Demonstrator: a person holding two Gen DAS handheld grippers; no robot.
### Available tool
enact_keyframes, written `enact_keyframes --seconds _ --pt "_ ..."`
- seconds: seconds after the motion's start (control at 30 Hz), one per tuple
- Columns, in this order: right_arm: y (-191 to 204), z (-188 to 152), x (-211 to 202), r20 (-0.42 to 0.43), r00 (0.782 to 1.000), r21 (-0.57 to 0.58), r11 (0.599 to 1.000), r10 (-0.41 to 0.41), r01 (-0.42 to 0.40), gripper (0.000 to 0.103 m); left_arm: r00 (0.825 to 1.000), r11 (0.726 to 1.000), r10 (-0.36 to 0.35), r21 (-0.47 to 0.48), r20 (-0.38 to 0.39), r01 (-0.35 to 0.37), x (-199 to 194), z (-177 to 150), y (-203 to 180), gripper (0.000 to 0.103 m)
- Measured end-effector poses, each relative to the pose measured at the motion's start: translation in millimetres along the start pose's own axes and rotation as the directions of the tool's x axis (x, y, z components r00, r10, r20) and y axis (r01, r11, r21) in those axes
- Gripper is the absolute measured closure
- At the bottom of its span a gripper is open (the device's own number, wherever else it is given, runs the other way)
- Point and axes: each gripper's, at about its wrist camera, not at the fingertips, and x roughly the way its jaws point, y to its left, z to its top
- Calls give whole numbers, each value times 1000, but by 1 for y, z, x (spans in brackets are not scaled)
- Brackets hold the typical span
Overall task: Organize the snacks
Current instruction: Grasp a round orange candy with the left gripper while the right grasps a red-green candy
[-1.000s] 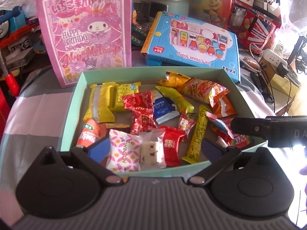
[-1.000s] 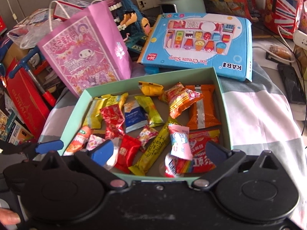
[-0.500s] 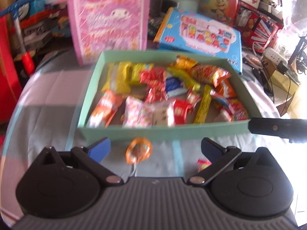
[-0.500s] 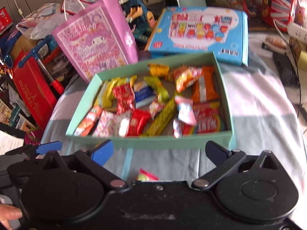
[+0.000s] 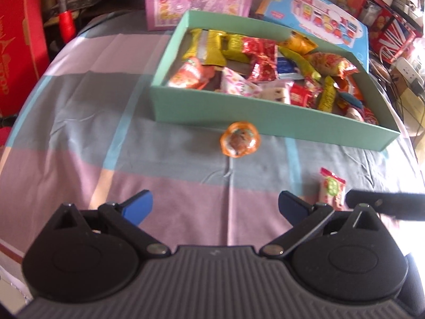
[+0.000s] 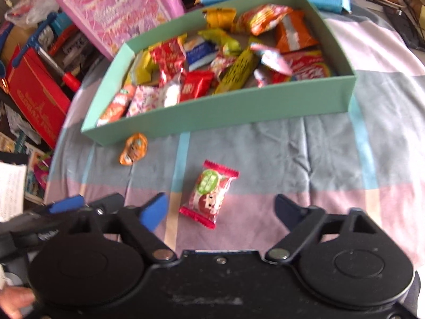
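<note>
I am lowering my right gripper [image 6: 220,207], jaws spread and just closing in, squarely astride the red-and-green crinkle-edged plastic candy packet [image 6: 209,193] at lower centre, while my left gripper [image 5: 215,204] hangs spread and empty.

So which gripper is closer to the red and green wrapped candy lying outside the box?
Right. The right gripper has the red and green candy between its open fingers; the left gripper sits off to the candy's left.

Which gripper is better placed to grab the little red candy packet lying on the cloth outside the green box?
Right. The red candy packet lies just ahead of the right gripper, between its open fingers, which have just been closing. The left gripper faces the orange lollipop instead; the packet sits off to its right.
</note>
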Motion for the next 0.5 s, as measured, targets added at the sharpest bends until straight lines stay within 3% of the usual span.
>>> enact_keyframes --seconds 0.4,0.5 --pt "45 -9 31 36 994 -215 970 -105 111 81 1000 999 29 -35 -4 -29 14 16 16 0" --pt "32 -3 30 22 996 -179 979 -91 94 84 1000 999 29 -15 0 -29 21 23 8 0"
